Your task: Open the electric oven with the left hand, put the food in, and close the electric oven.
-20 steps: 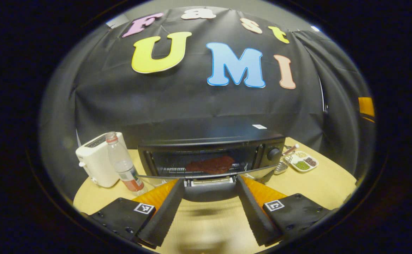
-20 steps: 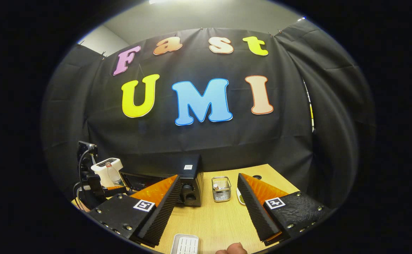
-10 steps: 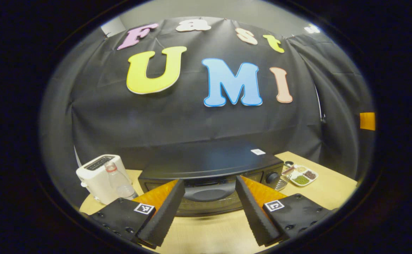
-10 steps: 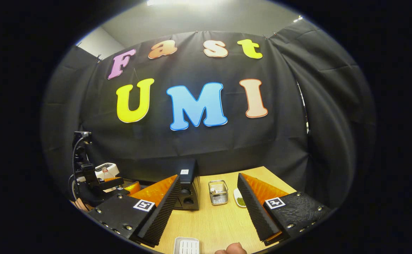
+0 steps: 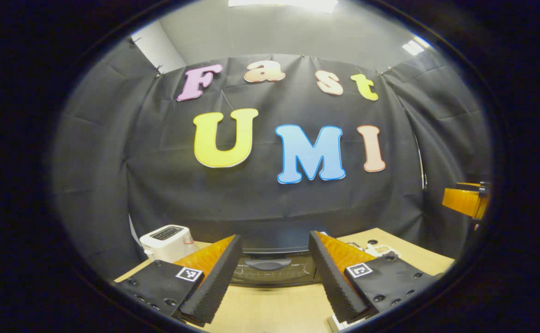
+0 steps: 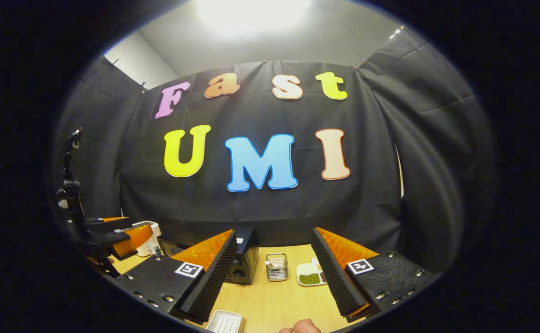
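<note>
Both wide open and holding nothing: left tool point(image 5: 270, 273) well back from the electric oven point(image 5: 272, 268) on the table point(image 5: 274, 307), door looking shut, probably task finished; right tool point(image 6: 274, 273) idle above table, away from oven.

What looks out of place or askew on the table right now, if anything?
Nothing stands out. The oven sits square with its door shut, the toaster is upright beside it, and the wire basket and divided dish stand level with nothing spilled. Both grippers hang open and empty.
</note>
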A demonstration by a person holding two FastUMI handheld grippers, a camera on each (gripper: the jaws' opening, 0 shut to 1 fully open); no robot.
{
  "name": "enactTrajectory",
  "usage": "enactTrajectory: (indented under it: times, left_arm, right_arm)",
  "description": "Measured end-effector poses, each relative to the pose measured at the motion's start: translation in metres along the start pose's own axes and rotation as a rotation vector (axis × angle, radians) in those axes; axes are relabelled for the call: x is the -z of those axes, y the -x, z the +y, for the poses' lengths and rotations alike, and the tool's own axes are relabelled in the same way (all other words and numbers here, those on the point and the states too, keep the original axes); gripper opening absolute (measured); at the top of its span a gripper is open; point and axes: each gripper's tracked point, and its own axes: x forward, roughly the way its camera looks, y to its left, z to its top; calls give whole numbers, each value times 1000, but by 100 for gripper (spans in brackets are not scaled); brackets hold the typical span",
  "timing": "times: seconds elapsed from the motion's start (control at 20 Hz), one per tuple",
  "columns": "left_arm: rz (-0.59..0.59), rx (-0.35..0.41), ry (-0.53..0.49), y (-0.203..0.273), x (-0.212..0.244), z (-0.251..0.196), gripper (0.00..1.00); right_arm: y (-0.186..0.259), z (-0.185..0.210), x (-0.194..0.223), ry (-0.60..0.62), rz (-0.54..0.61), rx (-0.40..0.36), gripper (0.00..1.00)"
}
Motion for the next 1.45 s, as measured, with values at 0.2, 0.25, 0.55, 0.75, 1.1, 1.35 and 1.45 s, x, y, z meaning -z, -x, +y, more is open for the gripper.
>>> enactTrajectory:
  times: [0.2, 0.25, 0.55, 0.75, 1.1, 1.35, 1.45]
  left_arm:
    - [-47, -45, 18, 44, -30, -6, 100]
    - [-54, -50, 13, 53, -33, -6, 90]
    - [-58, -69, -10, 101, -40, 10, 99]
    - [-62, -66, -39, 121, -38, 27, 97]
    - [-71, -60, -24, 136, -37, 51, 100]
    - [-62, -55, -9, 141, -31, 55, 100]
    - [-61, -49, -11, 141, -30, 55, 100]
  right_arm:
    - [21, -9, -10, 13, -10, -31, 98]
    - [26, -10, -12, 15, -11, -34, 98]
    - [49, 2, -20, 25, -29, -40, 98]
    - [63, 11, -20, 23, -34, -8, 98]
    - [79, 26, -18, 47, -35, 17, 98]
    - [88, 35, -17, 44, -27, 4, 98]
    - [89, 38, -18, 43, -30, -4, 98]
